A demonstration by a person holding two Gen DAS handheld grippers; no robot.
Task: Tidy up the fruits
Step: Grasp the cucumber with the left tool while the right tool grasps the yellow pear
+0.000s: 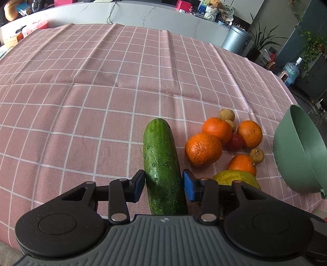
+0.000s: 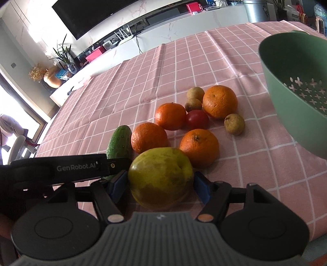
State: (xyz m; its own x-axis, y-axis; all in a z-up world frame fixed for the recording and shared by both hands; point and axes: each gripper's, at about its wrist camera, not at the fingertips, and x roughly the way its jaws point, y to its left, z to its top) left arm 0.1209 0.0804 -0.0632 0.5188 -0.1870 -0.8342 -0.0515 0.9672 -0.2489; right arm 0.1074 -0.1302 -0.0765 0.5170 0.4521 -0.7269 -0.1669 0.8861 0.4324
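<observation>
My left gripper [image 1: 163,185] is shut on a green cucumber [image 1: 161,163] that lies lengthwise between its pads on the pink checked cloth. My right gripper [image 2: 160,185] is shut on a yellow-green round fruit [image 2: 160,177], also seen in the left wrist view [image 1: 235,177]. Several oranges [image 2: 199,147] [image 1: 203,148], a red tomato [image 2: 197,119] and small brown fruits [image 2: 234,123] lie in a cluster just beyond. A green colander bowl [image 2: 286,67] [image 1: 290,159] stands to the right.
The left gripper's black body [image 2: 61,168] sits close on the left in the right wrist view. The pink checked tablecloth [image 1: 81,102] stretches far ahead. A white counter [image 1: 143,14] with clutter runs behind the table; a metal bin [image 1: 237,38] and plants stand at the right.
</observation>
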